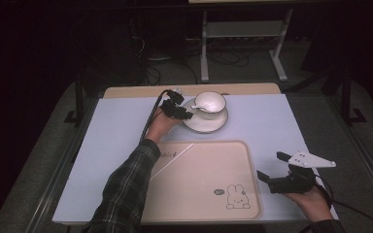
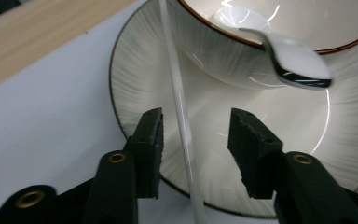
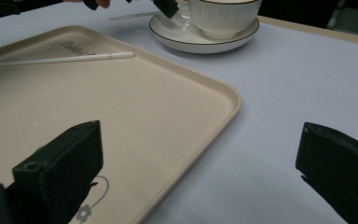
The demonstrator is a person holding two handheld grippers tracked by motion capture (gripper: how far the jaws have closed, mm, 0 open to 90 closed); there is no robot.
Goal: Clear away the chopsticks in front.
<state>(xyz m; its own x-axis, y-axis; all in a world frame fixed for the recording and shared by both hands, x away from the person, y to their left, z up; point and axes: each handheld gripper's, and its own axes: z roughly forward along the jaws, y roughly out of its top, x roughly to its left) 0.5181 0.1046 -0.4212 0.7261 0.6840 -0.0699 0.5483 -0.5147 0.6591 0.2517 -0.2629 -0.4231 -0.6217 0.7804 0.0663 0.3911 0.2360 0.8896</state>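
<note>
A white, smooth-topped table [image 1: 102, 141] fills the middle of the high view, with a pale wooden strip along its far edge. At the upper centre sits a round cream ceramic saucer [image 1: 205, 124] with fine radial ribbing and a thin dark rim, and on it a ribbed cream cup [image 1: 211, 102] edged in brown. A glossy metal spoon [image 2: 289, 58] leans in the cup, its shiny end jutting over the rim at the upper right of the left gripper view.

The left gripper [image 1: 187, 115] reaches the saucer's left edge; its matte black, rough-faced jaws stand apart over the saucer, with a thin white stick [image 2: 179, 107] running upright between them, touching neither pad as far as can be seen.

A beige rounded-corner plastic tray [image 1: 223, 165], printed with a small rabbit drawing, lies in the lower centre. Another slim white stick [image 1: 172, 160] rests diagonally at the tray's upper left.

The right gripper [image 1: 270, 167], topped by a grey three-cornered plate, hovers at the lower right beside the tray's edge, jaws spread wide and empty.
</note>
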